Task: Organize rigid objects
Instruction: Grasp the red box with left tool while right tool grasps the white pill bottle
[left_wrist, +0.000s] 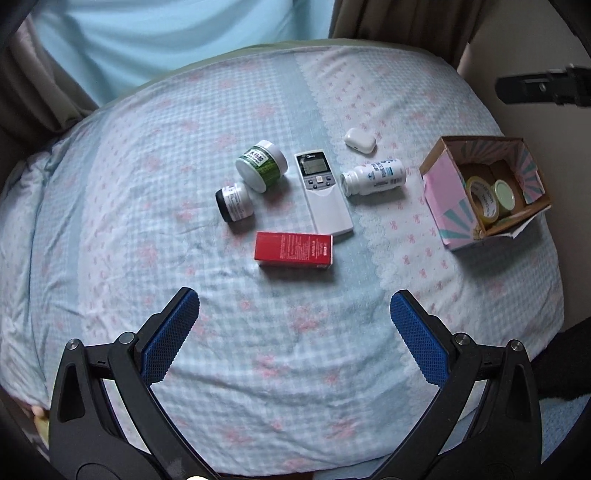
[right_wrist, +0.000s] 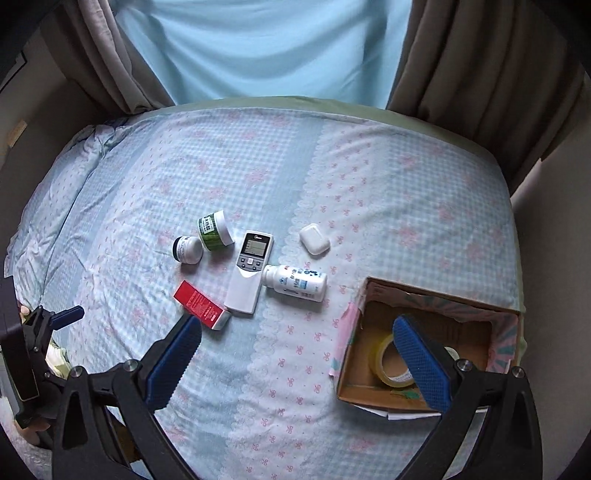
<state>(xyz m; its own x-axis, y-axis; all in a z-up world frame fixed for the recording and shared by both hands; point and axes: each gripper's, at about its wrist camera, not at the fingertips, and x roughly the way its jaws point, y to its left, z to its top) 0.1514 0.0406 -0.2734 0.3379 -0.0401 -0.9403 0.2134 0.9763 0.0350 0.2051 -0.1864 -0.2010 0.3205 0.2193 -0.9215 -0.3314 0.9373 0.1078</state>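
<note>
We hold both grippers, left (left_wrist: 294, 306) and right (right_wrist: 297, 334), wide and empty. The box (left_wrist: 441, 192) already holds tape (left_wrist: 482, 201); the remote (left_wrist: 320, 192), bottle (left_wrist: 375, 177), jars and red carton (left_wrist: 293, 251) lie on the bed (left_wrist: 147, 147).

two jars (left_wrist: 263, 166), one remote (left_wrist: 322, 192), one bottle (left_wrist: 373, 176)
</note>
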